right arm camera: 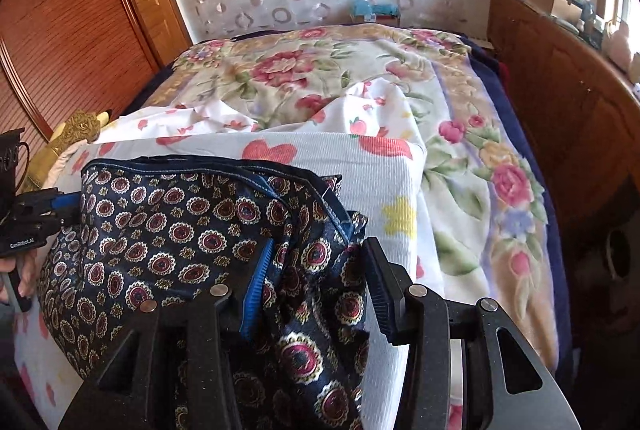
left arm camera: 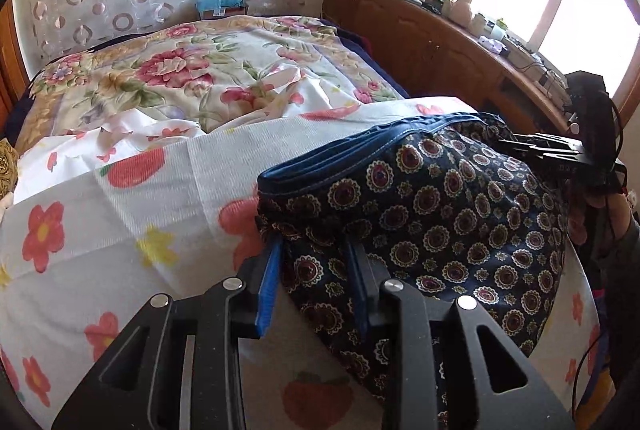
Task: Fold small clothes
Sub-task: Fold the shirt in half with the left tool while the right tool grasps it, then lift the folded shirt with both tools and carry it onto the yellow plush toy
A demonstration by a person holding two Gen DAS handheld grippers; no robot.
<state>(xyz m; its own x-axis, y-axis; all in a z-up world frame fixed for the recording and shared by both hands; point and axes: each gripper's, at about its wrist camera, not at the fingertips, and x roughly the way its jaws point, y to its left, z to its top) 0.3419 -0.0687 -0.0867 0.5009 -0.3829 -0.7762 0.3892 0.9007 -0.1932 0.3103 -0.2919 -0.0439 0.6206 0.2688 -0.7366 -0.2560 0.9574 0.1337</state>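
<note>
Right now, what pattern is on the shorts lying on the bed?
Dark navy shorts with red-and-cream round medallions and a plain blue waistband; clearest in the right wrist view.

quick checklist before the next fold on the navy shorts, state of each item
1. Left gripper on the shorts: cloth lies between its fingers; whether they pinch it, cannot tell.
2. Right gripper on the shorts: cloth bunched between its fingers, jaws fairly wide; cannot tell.
3. Waistband lying straight: ok, it runs along the far edge.
4. Fabric flat: not ok, bunched by the right gripper.
5. Shorts fully on the white towel: ok.
</note>
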